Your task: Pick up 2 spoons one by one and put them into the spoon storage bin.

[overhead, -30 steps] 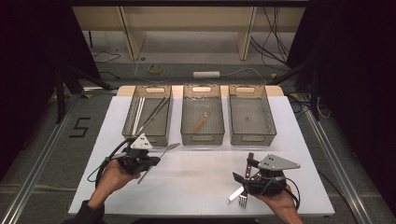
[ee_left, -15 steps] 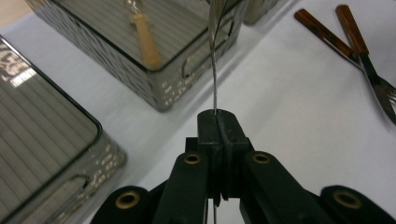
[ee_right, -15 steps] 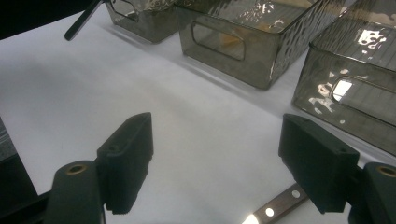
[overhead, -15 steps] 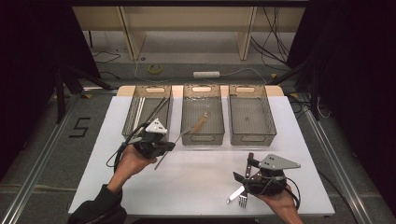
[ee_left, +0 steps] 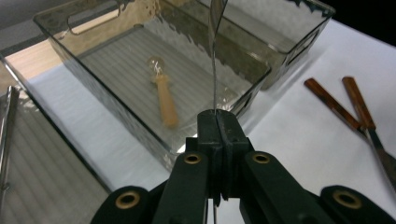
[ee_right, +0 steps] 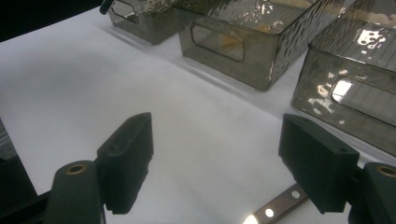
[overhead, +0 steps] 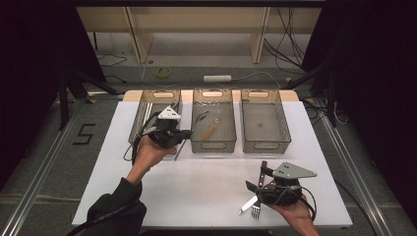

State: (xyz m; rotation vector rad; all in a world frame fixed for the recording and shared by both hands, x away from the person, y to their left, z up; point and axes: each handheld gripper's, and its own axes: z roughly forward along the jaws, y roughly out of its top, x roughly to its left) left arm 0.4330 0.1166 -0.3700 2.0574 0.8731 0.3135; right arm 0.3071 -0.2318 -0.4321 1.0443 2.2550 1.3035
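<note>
Three bins (overhead: 214, 142): middle holds wooden-handled spoon (ee_left: 163, 95); left tongs (ee_left: 218, 126) pinching utensil (ee_left: 215, 56); right tongs (ee_right: 217, 158) spread.

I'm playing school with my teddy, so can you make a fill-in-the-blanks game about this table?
The white table holds ___ clear bins.
The left tongs are ___ on a thin metal utensil.
The right tongs are ___, holding nothing.
The wooden-handled spoon lies in the ___ one.
Missing words: three, shut, open, middle.

Grey floor (overhead: 44, 162), wooden shelving (overhead: 196, 29), dark surroundings.
</note>
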